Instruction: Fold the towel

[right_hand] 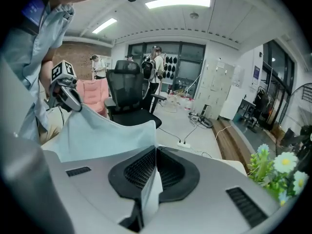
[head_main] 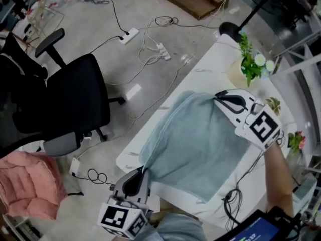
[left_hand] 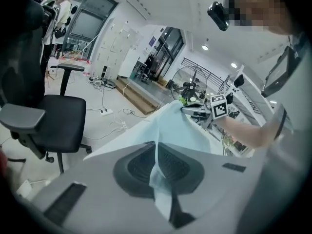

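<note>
**Left gripper point(head_main: 143, 172) nearest, clamped on a towel corner; right gripper likewise**

Left gripper sits at the table's near end, closest to the head camera. Its own view shows the jaws pressed together with a fold of pale blue cloth pinched between the pads.

Table point(head_main: 200, 74): white, long, running diagonally away from the person. It carries everything of interest.

Towel point(head_main: 200, 144): pale blue, spread over the middle of the table. The edge on the table's floor side is drawn up into a line between the two grippers, while the rest slopes down and lies flat on the tabletop.

Right gripper point(head_main: 216, 97): toward the table's far end, jaws clenched on the other corner of that same edge, cloth visible between the pads in its own view.

Likely reason for the hold: with both corners of one edge gripped, that edge can be carried across the table to meet the opposite edge for a first fold. Fold not yet made.

Potted plant point(head_main: 249, 59): on the table's far corner, beyond the right gripper and close enough to watch during any swing.

Black cable point(head_main: 233, 197): on the table's near end, just beside the towel's resting corner.

Hard to tell:
- how far the raised edge clears the tabletop
- whether the cable touches the cloth
- the table's nearest edge, cut off by the person's body
</note>
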A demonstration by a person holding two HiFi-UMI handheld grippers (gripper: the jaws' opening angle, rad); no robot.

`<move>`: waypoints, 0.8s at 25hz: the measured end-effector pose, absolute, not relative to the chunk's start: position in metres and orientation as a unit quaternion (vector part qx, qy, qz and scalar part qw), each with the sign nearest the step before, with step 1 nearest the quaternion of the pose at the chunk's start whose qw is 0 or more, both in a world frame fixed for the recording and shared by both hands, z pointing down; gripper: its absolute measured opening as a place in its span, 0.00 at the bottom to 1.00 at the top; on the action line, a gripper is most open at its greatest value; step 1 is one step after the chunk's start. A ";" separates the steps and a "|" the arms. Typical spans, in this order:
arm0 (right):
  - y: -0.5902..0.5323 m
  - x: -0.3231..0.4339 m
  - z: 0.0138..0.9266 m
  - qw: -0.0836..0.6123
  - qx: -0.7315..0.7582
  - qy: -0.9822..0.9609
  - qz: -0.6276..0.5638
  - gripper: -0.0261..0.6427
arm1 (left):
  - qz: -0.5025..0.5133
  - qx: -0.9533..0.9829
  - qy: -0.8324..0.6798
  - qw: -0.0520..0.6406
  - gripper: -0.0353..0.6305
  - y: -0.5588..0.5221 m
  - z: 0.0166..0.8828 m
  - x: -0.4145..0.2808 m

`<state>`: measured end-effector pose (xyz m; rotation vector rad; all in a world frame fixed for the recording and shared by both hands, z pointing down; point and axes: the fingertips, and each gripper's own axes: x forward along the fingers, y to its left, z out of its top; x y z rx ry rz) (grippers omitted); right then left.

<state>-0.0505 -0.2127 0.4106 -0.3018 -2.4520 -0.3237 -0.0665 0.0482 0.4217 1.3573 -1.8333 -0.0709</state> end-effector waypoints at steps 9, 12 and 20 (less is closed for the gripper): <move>-0.231 -0.070 0.486 0.381 -0.103 -0.912 -0.113 0.08 | -0.019 0.510 -0.726 0.461 0.08 0.055 0.481 -0.092; -0.234 -0.074 0.498 0.393 -0.105 -0.907 -0.105 0.08 | -0.016 0.502 -0.723 0.475 0.08 0.057 0.494 -0.094; -0.251 -0.086 0.485 0.368 -0.075 -0.927 0.019 0.30 | 0.007 0.518 -0.708 0.480 0.11 0.053 0.499 -0.093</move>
